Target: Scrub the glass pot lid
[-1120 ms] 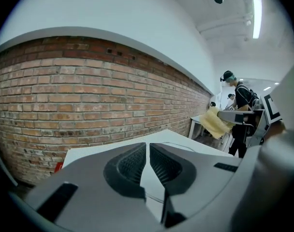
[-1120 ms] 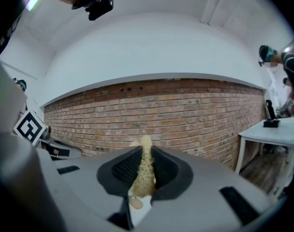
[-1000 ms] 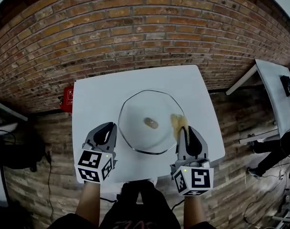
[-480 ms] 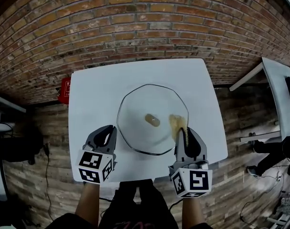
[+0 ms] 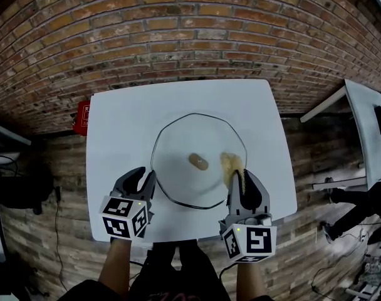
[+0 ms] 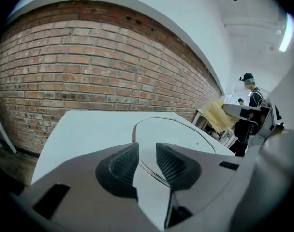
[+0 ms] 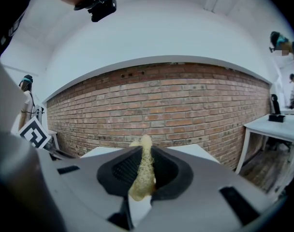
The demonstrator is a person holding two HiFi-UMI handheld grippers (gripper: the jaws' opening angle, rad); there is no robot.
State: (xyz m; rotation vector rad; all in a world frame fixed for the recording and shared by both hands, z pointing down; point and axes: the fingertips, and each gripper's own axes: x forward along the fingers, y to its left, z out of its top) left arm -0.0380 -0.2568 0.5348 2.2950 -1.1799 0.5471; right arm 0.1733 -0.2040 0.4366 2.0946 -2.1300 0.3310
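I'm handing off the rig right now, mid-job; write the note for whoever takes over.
Left gripper: jaws have just been opening, now apart; near rim of the glass pot lid lines up with the gap, unpinched.
Right gripper: shut on the yellow sponge, at the lid's right side.
Lid lies knob up on the white table.
Done: sponge in grip.
Left: probably steady the rim, then scrub.

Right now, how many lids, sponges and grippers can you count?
Glass pot lid: 1
Yellow sponge: 1
Grippers: 2, the left gripper and the right gripper
Total: 4
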